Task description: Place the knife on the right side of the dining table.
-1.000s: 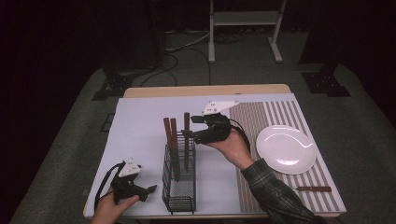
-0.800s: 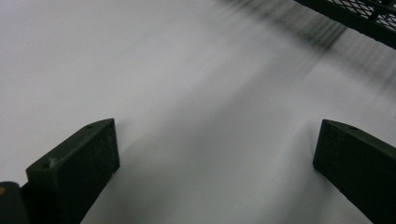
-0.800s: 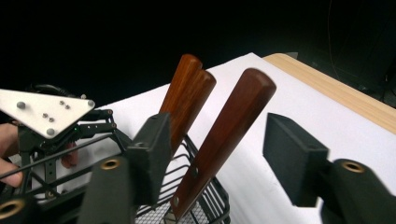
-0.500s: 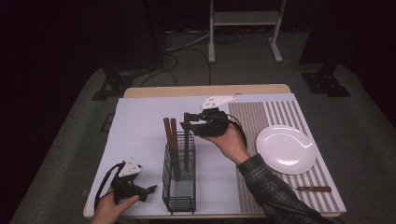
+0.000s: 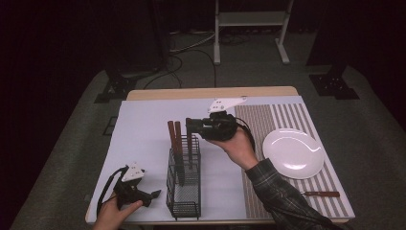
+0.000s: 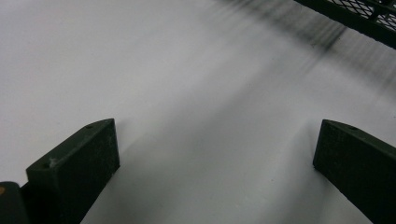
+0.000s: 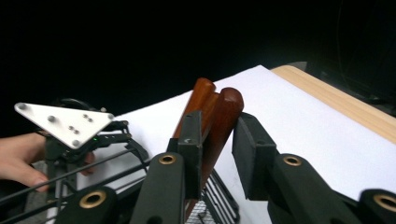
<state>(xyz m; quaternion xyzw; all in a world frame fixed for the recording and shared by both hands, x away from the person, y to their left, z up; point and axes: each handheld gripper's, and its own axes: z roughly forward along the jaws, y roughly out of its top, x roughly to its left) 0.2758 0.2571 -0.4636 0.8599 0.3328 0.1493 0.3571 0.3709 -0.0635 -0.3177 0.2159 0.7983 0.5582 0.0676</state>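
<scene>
The right gripper (image 7: 217,135) is clamped on one wooden handle (image 7: 224,112), which stands upright in the wire rack (image 5: 183,191) at the middle of the table. The hold is taken near the handle's rounded top, so little wood is covered by the pads. If it is lifted quickly, the handle can be slipped out of the pads and dropped back into the rack.

Two more handles (image 5: 174,136) are stood just beside the held one, and one of them is seen close behind the near jaw. It can be caught or dragged along if the pull is not kept straight up. The rack is light and is not steadied: the left gripper (image 5: 152,194) is rested on the sheet beside it with jaws apart and nothing between them. Should the hidden lower end be snagged in the mesh, the rack can be tipped or lifted with it. A plate (image 5: 293,153) and a knife (image 5: 321,194) are laid well apart at the right and are not endangered.

Against the earlier frame, the right jaws have just been closing on the handle, where before they were held wide around it. The right hand is barely shifted. The left gripper and the rack are unchanged.
</scene>
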